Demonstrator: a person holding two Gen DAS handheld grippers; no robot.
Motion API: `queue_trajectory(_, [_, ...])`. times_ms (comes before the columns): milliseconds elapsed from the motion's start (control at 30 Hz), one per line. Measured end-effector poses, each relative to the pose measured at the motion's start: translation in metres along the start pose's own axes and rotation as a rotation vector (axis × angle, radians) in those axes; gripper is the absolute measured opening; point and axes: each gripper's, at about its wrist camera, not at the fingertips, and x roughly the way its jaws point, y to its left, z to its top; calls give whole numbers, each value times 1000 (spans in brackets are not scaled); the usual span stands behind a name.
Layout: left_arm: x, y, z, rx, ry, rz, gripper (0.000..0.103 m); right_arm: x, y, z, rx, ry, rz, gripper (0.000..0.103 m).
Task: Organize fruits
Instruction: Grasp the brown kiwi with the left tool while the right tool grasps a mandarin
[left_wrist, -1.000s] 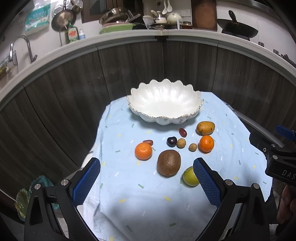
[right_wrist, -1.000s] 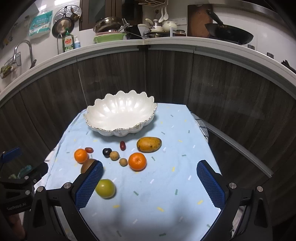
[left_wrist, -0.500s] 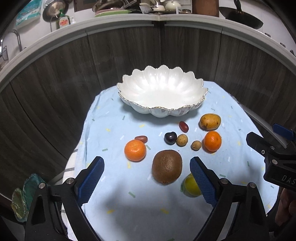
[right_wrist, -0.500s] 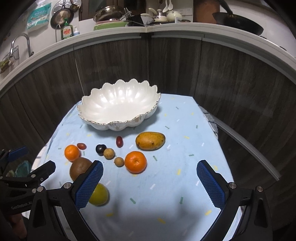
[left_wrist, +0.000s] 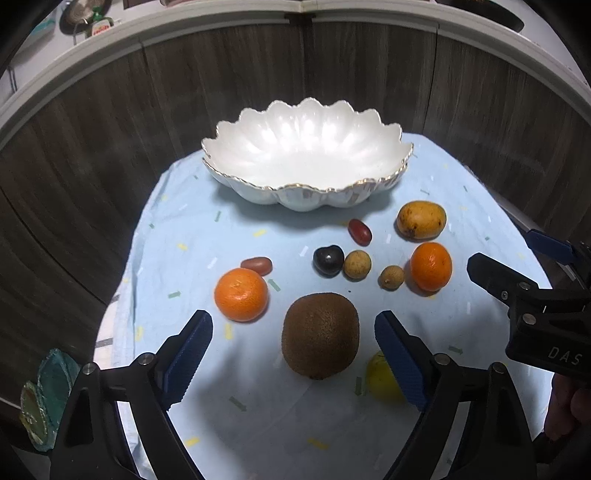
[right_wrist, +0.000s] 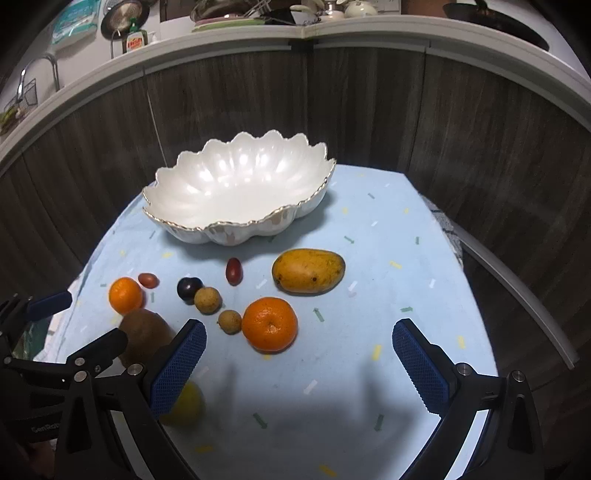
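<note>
Fingers of the left gripper (left_wrist: 293, 354) spread wide and empty, flanking the kiwi (left_wrist: 320, 335) that lies well in front of the white bowl (left_wrist: 306, 184). Right gripper (right_wrist: 297, 363) likewise gapes, holding nothing. A yellow-green fruit (left_wrist: 380, 376) sits half-hidden behind the left gripper's right finger (left_wrist: 400, 360).

two tangerines (left_wrist: 241, 294), two longans (left_wrist: 357, 264), one bowl (left_wrist: 306, 186)
</note>
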Motion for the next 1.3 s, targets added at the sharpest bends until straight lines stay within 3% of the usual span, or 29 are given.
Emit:
queue_trajectory(533, [33,-3,0,1,77,-62,77,41,4,5,-26,45,55,95])
queue_trajectory(867, [49,-8,-4,-11,127,-126,67,66,3,4,-12,92,109,72])
queue_trajectory(1100, [50,-7,-4,-26,122,-148,66,76,1,0,14,128,167,63])
queue_trajectory(1300, [49,-4,-5,-28,107,-136,56,75,3,0,1,116,189,49])
